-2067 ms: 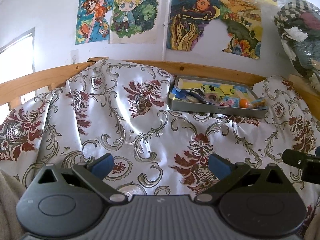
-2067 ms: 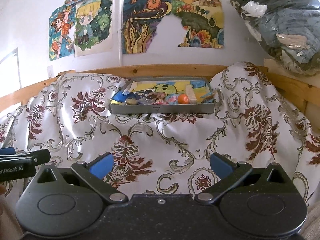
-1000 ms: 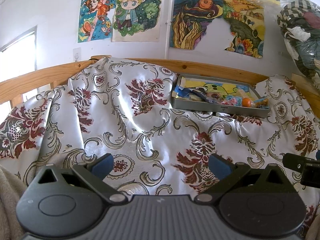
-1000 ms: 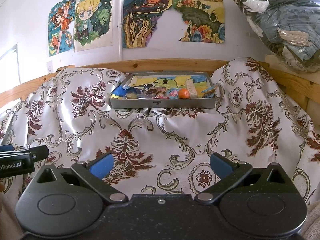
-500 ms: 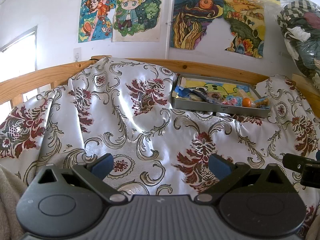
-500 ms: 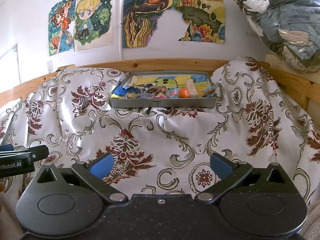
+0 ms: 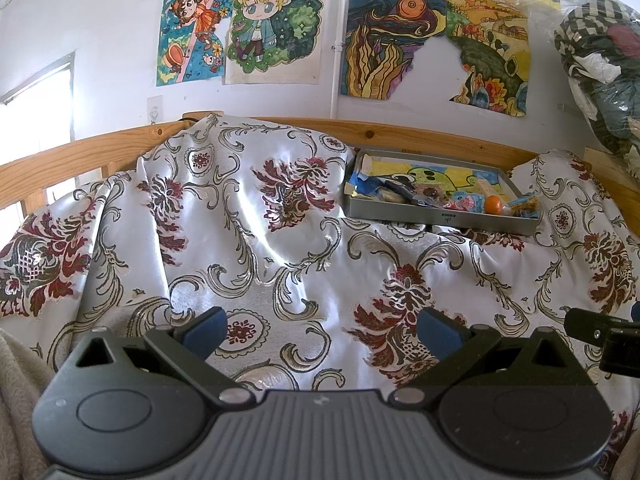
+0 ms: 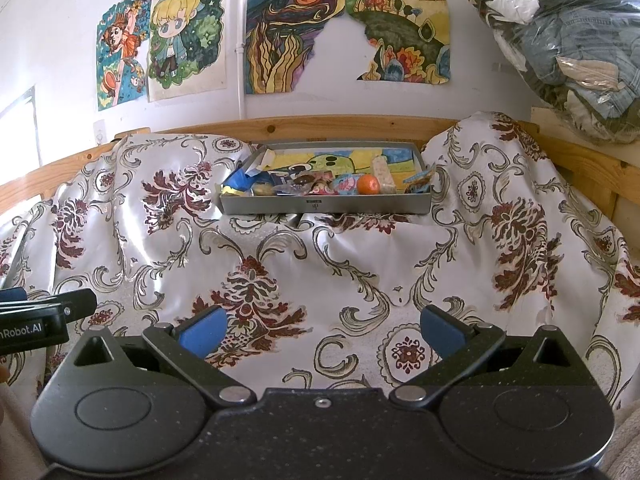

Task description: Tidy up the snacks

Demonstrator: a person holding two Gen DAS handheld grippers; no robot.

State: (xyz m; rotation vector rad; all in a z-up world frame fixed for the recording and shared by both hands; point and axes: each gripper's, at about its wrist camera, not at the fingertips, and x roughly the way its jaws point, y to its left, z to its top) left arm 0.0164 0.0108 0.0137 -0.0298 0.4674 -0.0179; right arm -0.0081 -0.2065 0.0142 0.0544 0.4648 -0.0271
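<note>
Grey tray [image 8: 326,205] (white-maroon floral cloth [image 8: 280,264])

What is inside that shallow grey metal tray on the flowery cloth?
The shallow grey metal tray holds a row of wrapped snacks along its near wall, including a round orange ball and a blue wrapper. A cartoon picture lines its floor, partly covered.

You see the tray [image 8: 326,203] resting on the cloth [image 8: 320,272], with snacks [image 8: 320,186] in it. Behind the tray runs the rail [image 8: 320,125]; posters [image 8: 294,32] hang above it, a bag [image 8: 560,40] to its right.
</note>
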